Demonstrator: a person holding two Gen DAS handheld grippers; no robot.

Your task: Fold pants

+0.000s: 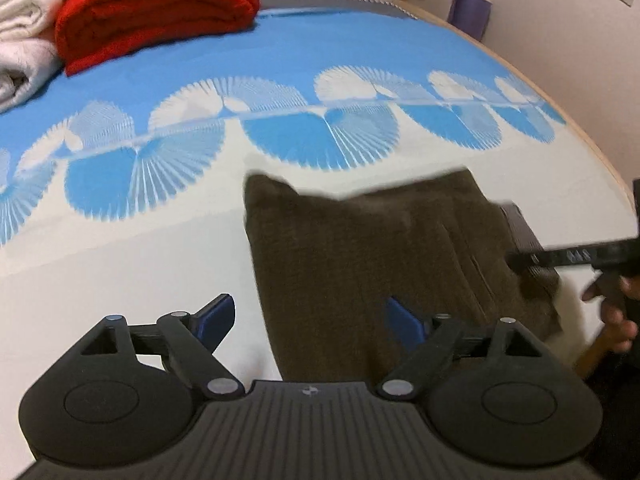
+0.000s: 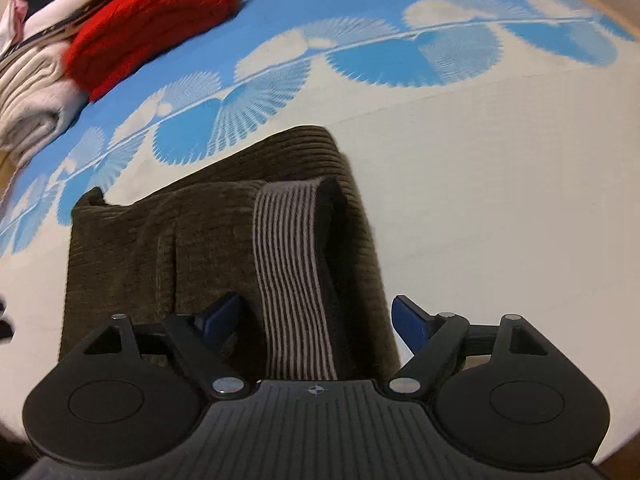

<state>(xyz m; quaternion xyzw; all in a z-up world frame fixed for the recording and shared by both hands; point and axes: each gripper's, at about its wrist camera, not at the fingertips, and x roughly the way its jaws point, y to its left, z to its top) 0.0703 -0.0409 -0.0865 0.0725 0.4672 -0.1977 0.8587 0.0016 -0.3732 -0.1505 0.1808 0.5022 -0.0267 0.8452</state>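
**Brown pants lie folded on the bedsheet, both my grippers spread wide**

No box, basket or bin shows in either view; everything lies straight on the bed. The pants [image 2: 208, 248] are a dark brown, ribbed, corduroy-like cloth, folded into a thick, roughly rectangular bundle on the plain white part of the bedsheet [image 1: 100, 248], just short of the blue fan-patterned band. In the right wrist view the bundle's long side runs away from me toward that band, and a striped grey and dark waistband [image 2: 292, 272] lies along it, turned inside out on top of the upper layer. One far corner of the bundle pokes up into a small point.

My left gripper [image 1: 308, 320] is spread open with nothing in it, hovering at the near left edge of the pants: one blue finger over the white sheet, the other over brown cloth. My right gripper [image 2: 320, 320] is released as well, its fingers straddling the waistband without pinching it.

At the far left of the bed sit a folded red blanket [image 1: 156, 8] and, beside it, white towels [image 1: 24, 40].
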